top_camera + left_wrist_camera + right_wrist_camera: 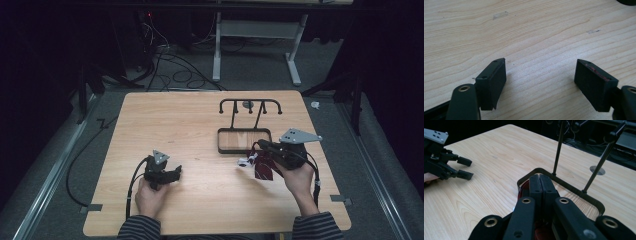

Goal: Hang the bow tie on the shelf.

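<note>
Beneath the right gripper (541,185), clamped on it, dark red cloth (263,169) is half hidden; left gripper (541,82) gapes.

Even overhead light falls on the pale table (200,125) in the high view, while the floor and room at the frame's edges sink into near black. Both gripper views are slightly grainy and soft. Faint shadows sit under the left claw (540,82).

The dark red item (263,169) lies mostly hidden under the right gripper (540,179), perhaps cloth; the small white piece (243,162) beside it is too small to identify
</note>
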Action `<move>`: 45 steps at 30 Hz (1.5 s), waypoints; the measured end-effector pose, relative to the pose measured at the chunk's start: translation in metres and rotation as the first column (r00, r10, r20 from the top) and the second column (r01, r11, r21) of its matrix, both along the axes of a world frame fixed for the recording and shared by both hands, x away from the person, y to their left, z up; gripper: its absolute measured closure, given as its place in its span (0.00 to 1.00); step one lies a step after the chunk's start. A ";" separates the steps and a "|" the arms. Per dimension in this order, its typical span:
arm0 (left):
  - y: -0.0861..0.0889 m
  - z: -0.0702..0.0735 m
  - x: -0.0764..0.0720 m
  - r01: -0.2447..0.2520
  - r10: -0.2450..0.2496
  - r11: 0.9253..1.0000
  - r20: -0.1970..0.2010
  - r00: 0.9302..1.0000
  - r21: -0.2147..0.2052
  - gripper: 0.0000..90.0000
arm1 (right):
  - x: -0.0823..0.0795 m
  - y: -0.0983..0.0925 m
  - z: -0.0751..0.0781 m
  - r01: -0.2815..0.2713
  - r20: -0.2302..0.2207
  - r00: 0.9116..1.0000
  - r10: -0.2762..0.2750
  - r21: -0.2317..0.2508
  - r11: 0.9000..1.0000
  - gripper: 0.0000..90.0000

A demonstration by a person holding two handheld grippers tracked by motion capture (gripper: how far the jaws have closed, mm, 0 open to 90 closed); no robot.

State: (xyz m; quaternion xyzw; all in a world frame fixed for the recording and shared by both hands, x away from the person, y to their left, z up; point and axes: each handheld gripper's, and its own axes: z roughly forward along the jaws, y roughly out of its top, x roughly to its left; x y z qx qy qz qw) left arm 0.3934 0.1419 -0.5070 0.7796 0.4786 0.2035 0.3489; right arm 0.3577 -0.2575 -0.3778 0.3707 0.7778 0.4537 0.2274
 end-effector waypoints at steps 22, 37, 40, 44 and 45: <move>0.000 0.000 0.000 0.002 -0.002 1.000 0.001 1.000 0.000 0.29 | 0.014 0.005 0.017 -0.008 0.009 1.000 0.008 0.012 1.000 1.00; 0.000 0.000 0.000 0.002 -0.002 1.000 0.001 1.000 -0.001 0.29 | 0.030 0.008 0.020 0.006 -0.017 1.000 -0.006 0.018 1.000 1.00; 0.000 0.000 0.000 0.002 -0.002 1.000 0.000 1.000 -0.001 0.29 | 0.033 0.008 0.021 0.007 -0.018 1.000 -0.007 0.022 1.000 1.00; 0.000 0.000 0.000 0.002 -0.002 1.000 0.000 1.000 -0.001 0.29 | 0.036 0.009 0.024 0.007 -0.016 1.000 -0.007 0.021 1.000 1.00; 0.000 0.000 0.000 0.002 -0.002 1.000 0.000 1.000 -0.001 0.28 | 0.037 0.010 0.025 0.008 -0.019 1.000 -0.008 0.023 1.000 1.00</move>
